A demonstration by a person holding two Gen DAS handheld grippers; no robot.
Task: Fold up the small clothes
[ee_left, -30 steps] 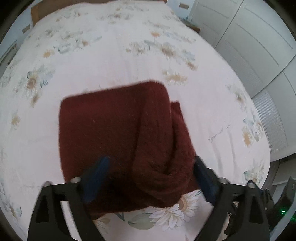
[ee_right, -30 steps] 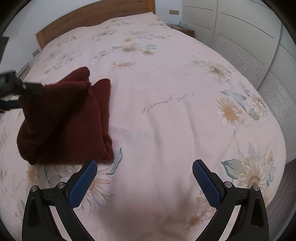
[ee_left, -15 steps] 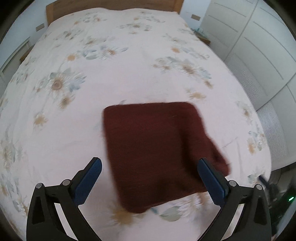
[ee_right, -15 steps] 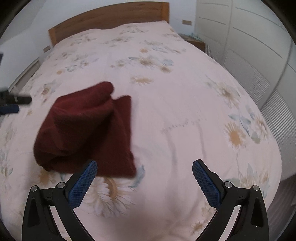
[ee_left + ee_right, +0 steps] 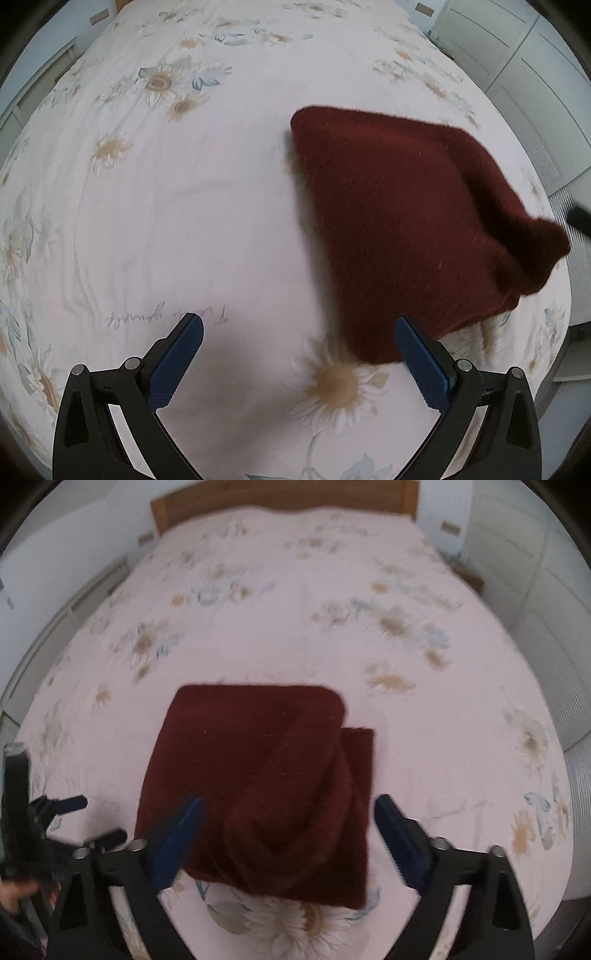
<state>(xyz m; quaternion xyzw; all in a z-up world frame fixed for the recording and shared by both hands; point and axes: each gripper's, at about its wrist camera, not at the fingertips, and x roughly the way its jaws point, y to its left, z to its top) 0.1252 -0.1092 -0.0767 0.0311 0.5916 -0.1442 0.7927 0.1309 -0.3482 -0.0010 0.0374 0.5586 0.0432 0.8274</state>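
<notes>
A dark red knitted garment (image 5: 406, 229) lies folded into a rough square on the floral bedspread (image 5: 184, 221). In the right wrist view the garment (image 5: 266, 786) is straight ahead, with a thicker folded roll on its right side. My left gripper (image 5: 299, 354) is open and empty, off to the garment's left, its right finger near the garment's near corner. My right gripper (image 5: 288, 834) is open and empty, its fingers either side of the garment's near edge. The left gripper also shows in the right wrist view (image 5: 70, 823) at the lower left.
The wooden headboard (image 5: 280, 498) stands at the far end of the bed. White wardrobe doors (image 5: 546, 602) run along the right side. The bed's right edge drops off near the garment (image 5: 565, 332).
My left gripper let go of the garment and pulled back to the left. My right gripper swung left and now faces the garment head on. The garment lies flat.
</notes>
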